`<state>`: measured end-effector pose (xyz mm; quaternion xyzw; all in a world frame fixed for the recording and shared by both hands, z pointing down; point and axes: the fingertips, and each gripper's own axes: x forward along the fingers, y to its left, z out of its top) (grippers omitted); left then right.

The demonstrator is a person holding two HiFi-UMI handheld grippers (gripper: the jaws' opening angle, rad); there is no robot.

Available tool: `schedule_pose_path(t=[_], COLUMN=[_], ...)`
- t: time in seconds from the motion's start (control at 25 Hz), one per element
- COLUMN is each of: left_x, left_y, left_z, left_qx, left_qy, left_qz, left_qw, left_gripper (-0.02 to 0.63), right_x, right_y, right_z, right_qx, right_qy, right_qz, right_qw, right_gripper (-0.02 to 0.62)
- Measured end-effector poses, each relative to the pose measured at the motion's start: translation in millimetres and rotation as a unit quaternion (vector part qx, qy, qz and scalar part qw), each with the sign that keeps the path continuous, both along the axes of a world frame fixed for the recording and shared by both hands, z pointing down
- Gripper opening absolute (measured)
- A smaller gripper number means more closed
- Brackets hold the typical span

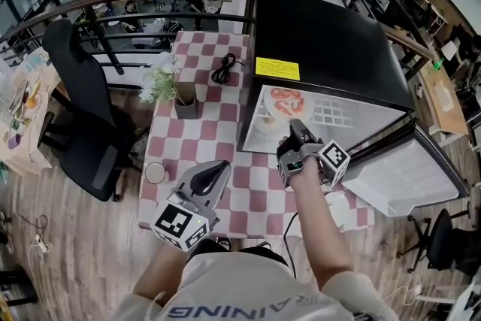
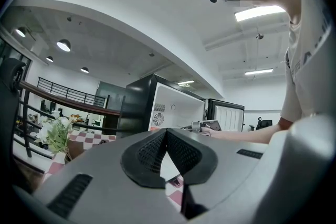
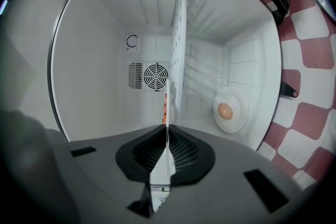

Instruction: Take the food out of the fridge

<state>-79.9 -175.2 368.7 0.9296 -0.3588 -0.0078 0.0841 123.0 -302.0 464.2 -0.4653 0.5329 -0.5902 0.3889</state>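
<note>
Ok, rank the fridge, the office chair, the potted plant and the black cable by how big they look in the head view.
1. fridge
2. office chair
3. potted plant
4. black cable
The chair stands lower, farther from the camera, so its true size against the fridge is unsure.

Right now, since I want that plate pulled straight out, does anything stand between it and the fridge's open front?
Nothing visible does. The right gripper is shut on the rim of the plate, the door stands wide open, and the egg lies apart from it, off that path.
</note>
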Motion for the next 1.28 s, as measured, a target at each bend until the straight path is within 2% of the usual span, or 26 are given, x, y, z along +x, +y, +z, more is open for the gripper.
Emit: schedule_pose_path(t=[0.28,0.88,1.08,1.28], left_x=[5,3,5,18], left_y=[2,8,12,27], left_z=[-2,6,2,-2], left_qx=[-0.001,-0.011,-0.008,-0.004], left_qy=[0.005,-0.006,-0.017,-0.037], left_qz=[0.008,0.016,0.009,-0.002], left_qw=[1.0000,0.9998,0.9998,0.9993], left_gripper=[0.006,0.006,0.007,0.006], right_x=[0,0,5,13], right_y=[12,1,16,43], right_z=[-2,0,-3,-13], right_qx=[-0.001,0.002,0.014,0.027], right_qy=[0.004,-0.016,-0.017,-0.037], right_qz=[-0.006,0.000,0.001,-0.018], right_qw=[1.000,1.000,1.000,0.999], right_gripper=[0.034,0.041,0.040,0.040])
